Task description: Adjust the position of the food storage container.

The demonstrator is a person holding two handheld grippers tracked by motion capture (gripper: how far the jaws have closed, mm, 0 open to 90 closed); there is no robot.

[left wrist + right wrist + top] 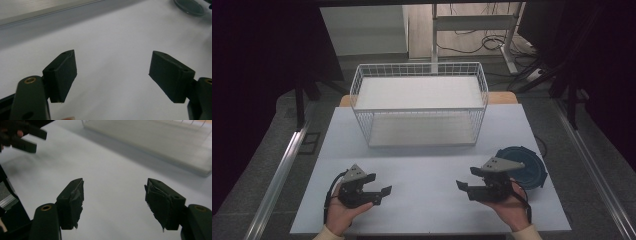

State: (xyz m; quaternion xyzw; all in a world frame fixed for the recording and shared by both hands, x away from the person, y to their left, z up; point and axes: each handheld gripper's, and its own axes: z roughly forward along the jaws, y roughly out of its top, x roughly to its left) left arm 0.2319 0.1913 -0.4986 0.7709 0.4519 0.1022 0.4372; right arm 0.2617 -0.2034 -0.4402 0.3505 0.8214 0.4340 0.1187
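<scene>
While both tools, left and right, stood open and empty, the disc at 3 o'clock awaited grasping.

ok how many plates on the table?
1. A dark blue plate at the table's right edge, just behind the right gripper. None in the wire basket.

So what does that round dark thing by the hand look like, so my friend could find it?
Start at the white wire basket at the back of the white table. Come toward the table's right edge, just behind the right gripper. There lies a round dark blue lid, the one flat, dark disc there.
</scene>
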